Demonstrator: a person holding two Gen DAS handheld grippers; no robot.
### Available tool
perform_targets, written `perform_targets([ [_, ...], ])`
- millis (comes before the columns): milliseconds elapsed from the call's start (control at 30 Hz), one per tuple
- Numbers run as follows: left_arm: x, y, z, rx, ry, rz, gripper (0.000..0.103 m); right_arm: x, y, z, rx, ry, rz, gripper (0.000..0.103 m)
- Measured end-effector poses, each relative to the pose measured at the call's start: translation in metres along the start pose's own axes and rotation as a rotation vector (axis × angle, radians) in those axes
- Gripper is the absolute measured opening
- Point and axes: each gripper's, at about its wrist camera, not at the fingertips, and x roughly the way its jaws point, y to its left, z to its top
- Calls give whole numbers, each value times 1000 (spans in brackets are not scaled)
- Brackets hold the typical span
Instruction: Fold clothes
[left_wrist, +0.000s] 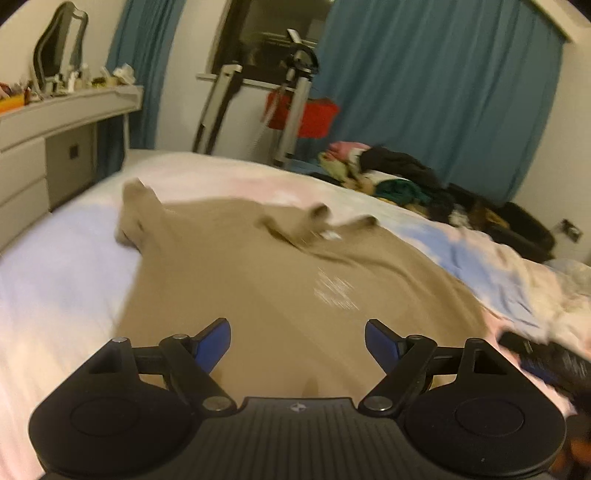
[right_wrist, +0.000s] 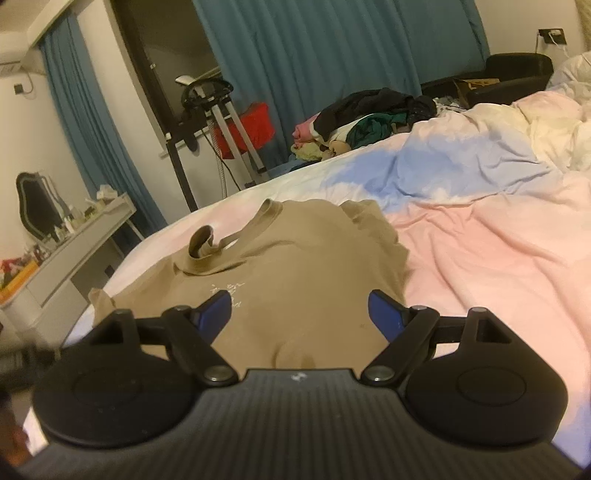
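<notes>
While both grippers hung over the near end of the bed, a tan T-shirt (right_wrist: 295, 266) lay spread flat on the pastel duvet (right_wrist: 480, 258), its collar pointing away from the cameras and its hem running under the gripper bodies. From the left wrist view the left gripper (left_wrist: 297, 341) stood wide, its blue fingertips (left_wrist: 216, 341) well apart with only shirt cloth showing between them, gripping nothing; this picture was smeared by motion, so the small pale print (left_wrist: 334, 290) on the chest could not be read. At the right edge of that view the right gripper (left_wrist: 546, 363) showed as a dark blur just beside the shirt's edge. From the right wrist view the right gripper (right_wrist: 299, 314) was likewise spread wide over the lower half of the shirt, its blue pads (right_wrist: 384, 314) apart and holding nothing. The collar (right_wrist: 229, 236) was rumpled, one part of the neckband curled up into a loop, and the sleeve (right_wrist: 101, 299) on the dresser side lay bunched at the mattress edge. Beyond the shirt, the duvet was crumpled toward the pillows. A heap of mixed clothes (right_wrist: 369, 114) sat at the far side of the bed before teal curtains (right_wrist: 314, 55), near a folded treadmill (right_wrist: 221, 122), and a white dresser (left_wrist: 55, 125) with small clutter stood along the wall.
</notes>
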Motion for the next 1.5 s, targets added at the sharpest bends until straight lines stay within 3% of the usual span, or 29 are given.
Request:
perform_targets([
  [167,-4,5,-12,80,-12,9,83,15,-19,9,22,-21,-67,83],
  [333,9,39,13,107,-75,-12,88,66,-53,22,115,-14,-113,82],
  [467,32,76,17,-19,-62,-20,88,109,-67,24,130,-33,-128,83],
  [500,40,84,17,-50,-39,-26,88,122,-65,25,106,-15,-146,79],
  [533,49,91,15,-70,-9,-30,87,135,-62,25,77,5,-167,64],
  [567,55,95,15,-81,19,-33,85,147,-56,25,32,31,-189,55],
  [600,57,100,16,-88,31,-40,85,158,-47,23,-28,58,-197,32],
  [633,58,104,16,-97,22,-41,86,165,-35,21,-92,75,-204,16],
  [867,68,123,20,-176,13,-7,86,173,82,-25,-652,52,-176,11],
  [1000,67,123,18,-202,15,1,86,172,136,-71,-927,79,-70,10],
  [1067,66,121,17,-210,19,2,86,162,148,-82,-961,89,11,9],
  [1167,65,115,15,-201,26,2,86,143,155,-83,-931,98,100,10],
  [1267,61,107,13,-182,20,-11,86,117,136,-56,-751,81,137,18],
  [1333,62,103,12,-169,20,-7,86,101,110,-32,-585,37,117,57],
  [1400,65,101,10,-171,29,-6,86,91,82,-11,-428,-33,83,78],
  [1500,71,97,7,-170,44,-9,86,98,49,7,-344,-63,-10,77],
])
